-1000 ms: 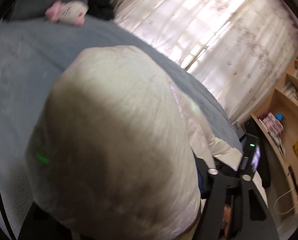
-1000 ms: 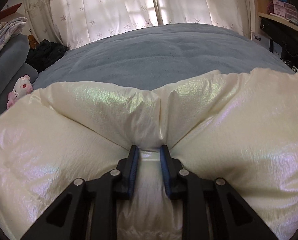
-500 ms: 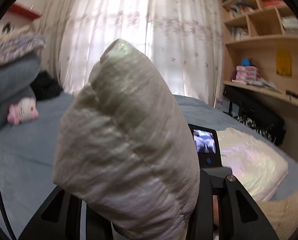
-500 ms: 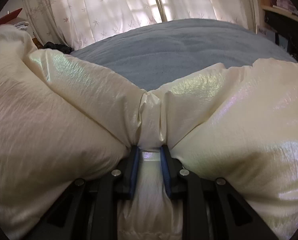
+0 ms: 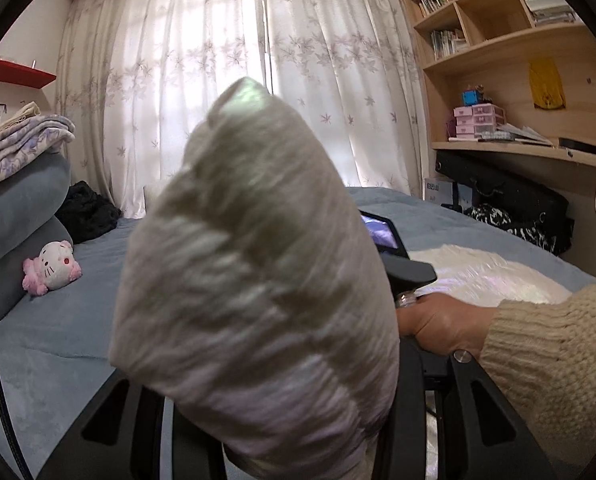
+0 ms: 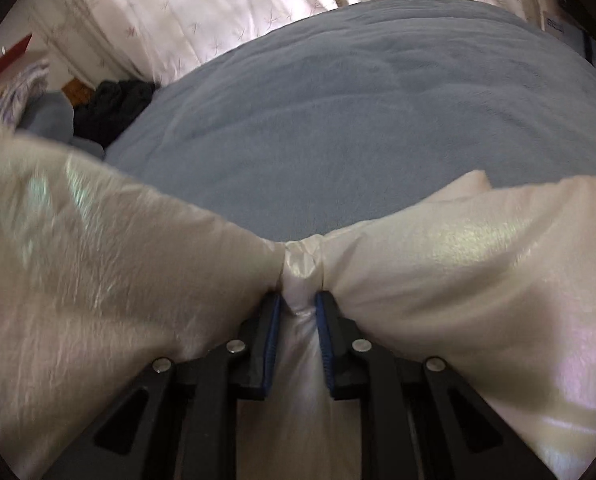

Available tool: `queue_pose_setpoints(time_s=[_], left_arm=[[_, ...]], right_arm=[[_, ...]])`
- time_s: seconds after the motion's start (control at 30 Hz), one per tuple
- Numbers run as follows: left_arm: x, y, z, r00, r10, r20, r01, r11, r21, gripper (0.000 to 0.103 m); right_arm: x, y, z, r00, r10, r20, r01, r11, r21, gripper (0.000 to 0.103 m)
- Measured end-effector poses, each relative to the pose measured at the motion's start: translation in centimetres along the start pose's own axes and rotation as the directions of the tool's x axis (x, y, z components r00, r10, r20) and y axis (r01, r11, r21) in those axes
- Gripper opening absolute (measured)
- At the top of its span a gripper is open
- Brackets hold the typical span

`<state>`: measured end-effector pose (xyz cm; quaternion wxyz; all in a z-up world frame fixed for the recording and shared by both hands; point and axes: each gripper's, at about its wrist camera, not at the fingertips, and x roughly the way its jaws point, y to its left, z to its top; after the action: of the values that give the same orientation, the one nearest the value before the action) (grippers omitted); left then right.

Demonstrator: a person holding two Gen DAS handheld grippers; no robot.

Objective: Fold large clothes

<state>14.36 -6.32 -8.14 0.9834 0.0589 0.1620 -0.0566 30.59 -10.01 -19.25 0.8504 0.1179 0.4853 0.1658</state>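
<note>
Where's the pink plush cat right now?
In the left wrist view, the pink plush cat lies at the left on the blue bed cover, against the grey pillows.

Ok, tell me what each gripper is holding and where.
Both hold the cream puffer jacket. The right gripper pinches a gathered fold at its edge; the left gripper clamps a thick padded section that stands up before its camera.
</note>
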Motion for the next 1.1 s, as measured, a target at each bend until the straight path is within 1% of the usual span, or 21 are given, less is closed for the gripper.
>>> queue_pose_setpoints(time_s=[0.13,0.3,0.4,0.47,0.57,0.7,0.77,0.83,0.93,1.1], left_arm=[[0.1,-0.8,-0.2,1.0,0.005,-0.002,-0.005,1.0,0.026,0.037],[0.0,-0.9,0.5,1.0,0.01,-0.006,-0.01,0.999,0.04,0.038],[-0.2,-1.0,0.6,1.0,0.02,-0.013,-0.019,0.998,0.054,0.038],[-0.2,-1.0,0.7,0.999,0.027,-0.026,-0.026,0.998,0.057,0.038],[-0.1,-0.6,1.0,0.999,0.024,-0.049,-0.022,0.999,0.033,0.038],[-0.2,-0.5,1.4,0.998,0.017,-0.065,-0.017,1.0,0.006,0.038],[-0.4,-0.7,1.5,0.998,0.012,-0.066,-0.011,1.0,0.01,0.038],[-0.4,-1.3,1.5,0.997,0.005,-0.075,-0.003,1.0,0.028,0.038],[-0.4,-2.2,1.4,0.996,0.006,-0.083,-0.001,0.998,0.064,0.038],[-0.3,-3.3,1.2,0.995,0.001,-0.1,0.007,0.996,0.085,0.038]], right_arm=[[0.6,0.1,-0.5,1.0,-0.006,0.028,0.007,1.0,-0.022,0.013],[-0.2,-0.1,-0.5,1.0,0.005,-0.002,-0.005,1.0,-0.026,0.013],[-1.6,-0.2,-0.3,0.998,0.044,-0.033,-0.045,0.999,-0.022,0.013],[-3.3,-0.4,-1.4,0.997,0.07,-0.037,-0.071,0.997,-0.028,0.013],[-6.0,-0.3,-3.8,0.994,0.098,-0.048,-0.101,0.993,-0.06,0.013],[-8.2,-0.1,-7.3,0.994,0.096,-0.049,-0.1,0.989,-0.108,0.013],[-7.7,-0.1,-8.4,0.994,0.088,-0.064,-0.095,0.989,-0.115,0.013],[-6.8,-0.4,-9.0,0.994,0.088,-0.07,-0.095,0.991,-0.095,0.013],[-5.9,-0.2,-8.9,0.994,0.084,-0.065,-0.09,0.991,-0.095,0.012],[-5.1,-1.1,-9.0,0.99,0.131,-0.044,-0.134,0.988,-0.079,0.011]])
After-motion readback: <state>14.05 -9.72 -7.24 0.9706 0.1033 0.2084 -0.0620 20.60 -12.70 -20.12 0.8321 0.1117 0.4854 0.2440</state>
